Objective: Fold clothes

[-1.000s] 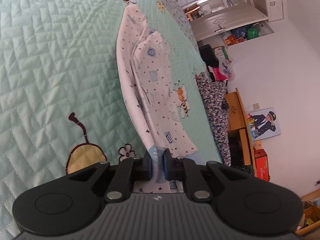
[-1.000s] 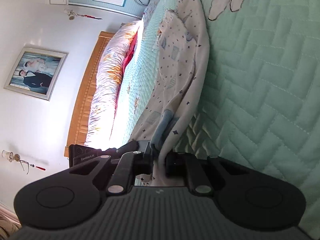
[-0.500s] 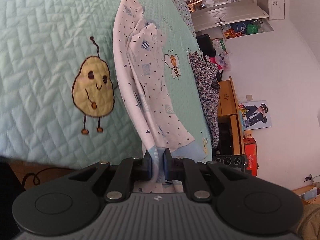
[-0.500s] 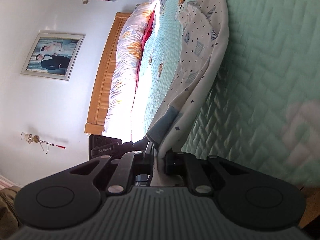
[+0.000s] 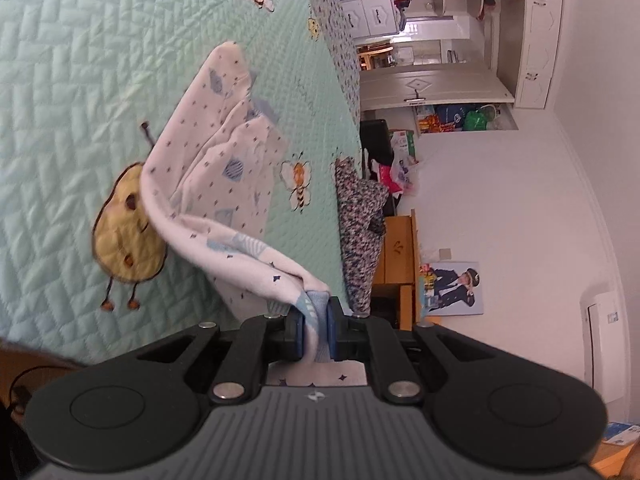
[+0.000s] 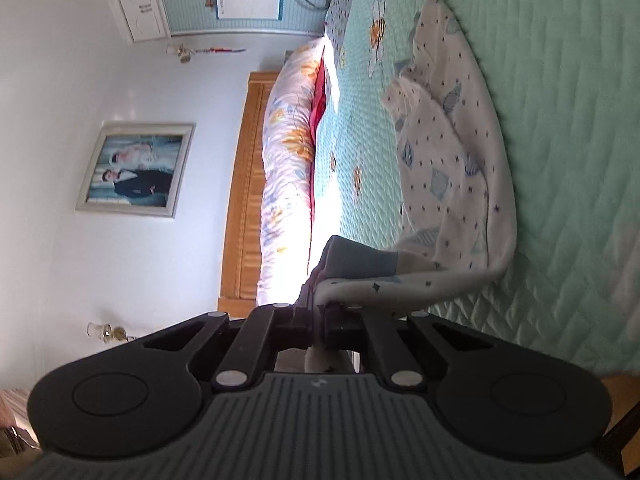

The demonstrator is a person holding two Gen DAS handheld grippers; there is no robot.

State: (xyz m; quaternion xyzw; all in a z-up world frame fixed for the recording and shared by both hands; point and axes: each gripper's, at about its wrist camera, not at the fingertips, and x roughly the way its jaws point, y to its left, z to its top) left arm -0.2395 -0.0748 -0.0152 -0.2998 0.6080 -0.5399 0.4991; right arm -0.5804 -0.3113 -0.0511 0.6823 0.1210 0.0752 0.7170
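Gripping a blue-trimmed hem of the white printed garment (image 5: 224,184) between nearly closed pads, left gripper (image 5: 316,330) lifted off the green quilted bedspread (image 5: 60,100), with cloth trailing from it in a soft sagging fold back onto the quilt. Looks light, limp and thin, likely to droop and bunch wherever unsupported; best held at hem corners, as here. Further right, right gripper (image 6: 317,328) pinched tight on the other end of the same garment (image 6: 452,168), jaws closing to almost nothing on the thin fabric. Plenty of bare quilt beyond for laying the fold down. Bed edge close beneath both tools in the left wrist and right wrist views, so slack could slip over it.
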